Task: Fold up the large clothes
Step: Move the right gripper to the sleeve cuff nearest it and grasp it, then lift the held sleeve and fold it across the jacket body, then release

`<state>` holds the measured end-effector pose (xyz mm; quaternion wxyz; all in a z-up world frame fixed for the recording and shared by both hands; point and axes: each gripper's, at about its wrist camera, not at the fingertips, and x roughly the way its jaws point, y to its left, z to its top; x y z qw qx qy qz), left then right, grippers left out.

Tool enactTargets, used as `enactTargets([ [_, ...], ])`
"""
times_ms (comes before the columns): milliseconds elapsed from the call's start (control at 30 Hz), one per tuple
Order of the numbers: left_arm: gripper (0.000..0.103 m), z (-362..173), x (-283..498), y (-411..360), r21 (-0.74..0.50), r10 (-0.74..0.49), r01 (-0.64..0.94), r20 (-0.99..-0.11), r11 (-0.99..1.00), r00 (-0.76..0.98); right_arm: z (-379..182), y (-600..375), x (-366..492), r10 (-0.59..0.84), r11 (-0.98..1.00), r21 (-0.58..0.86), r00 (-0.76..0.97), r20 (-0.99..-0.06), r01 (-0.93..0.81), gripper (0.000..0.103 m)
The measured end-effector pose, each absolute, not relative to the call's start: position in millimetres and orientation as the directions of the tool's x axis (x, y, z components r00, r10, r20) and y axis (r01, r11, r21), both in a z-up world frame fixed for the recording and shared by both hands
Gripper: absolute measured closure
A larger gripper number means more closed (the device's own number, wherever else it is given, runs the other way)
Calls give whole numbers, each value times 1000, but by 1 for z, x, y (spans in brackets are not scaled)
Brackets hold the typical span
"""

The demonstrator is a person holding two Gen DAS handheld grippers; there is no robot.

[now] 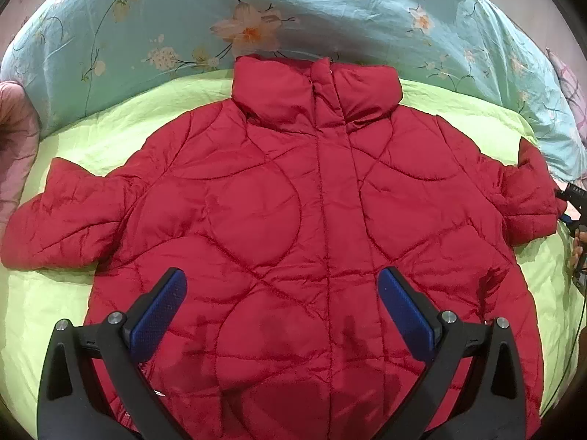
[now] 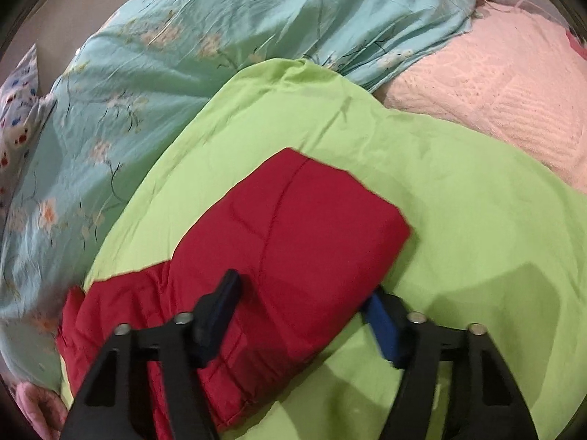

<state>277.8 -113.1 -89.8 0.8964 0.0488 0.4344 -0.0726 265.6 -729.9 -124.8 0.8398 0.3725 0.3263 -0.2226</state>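
Note:
A red quilted puffer jacket lies front up and spread flat on a lime green sheet, collar away from me, both sleeves out to the sides. My left gripper hangs open and empty above the jacket's lower front. In the right wrist view my right gripper is open, its jaws on either side of the jacket's right sleeve near the cuff. The right gripper also shows at the right edge of the left wrist view, at that sleeve's end.
A turquoise floral duvet is bunched behind the collar and along the far side. A pale pink textured blanket lies at the right. A pink quilt lies at the left. A patterned pillow sits far left.

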Motion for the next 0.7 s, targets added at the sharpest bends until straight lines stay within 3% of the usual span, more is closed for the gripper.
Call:
enactTargets([
  [33,0,-90,278,-114,25,-86,171,-785,985,613,-125,-732,265,-132,618,485,690,-711,618,50],
  [200,0,-89,277,-114,20,-93,175,-782,984,617,-123,-738,261,-140,615,508,717,-683,603,89],
  [533,0,-83,275,-110,11,-106,179,-772,984,627,-67,-697,263,-119,721,510,808,-576,470,95],
  [700,0,-81,275,-103,-12,-118,172,-776,985,620,-20,-643,270,-26,796,516,869,-494,317,95],
])
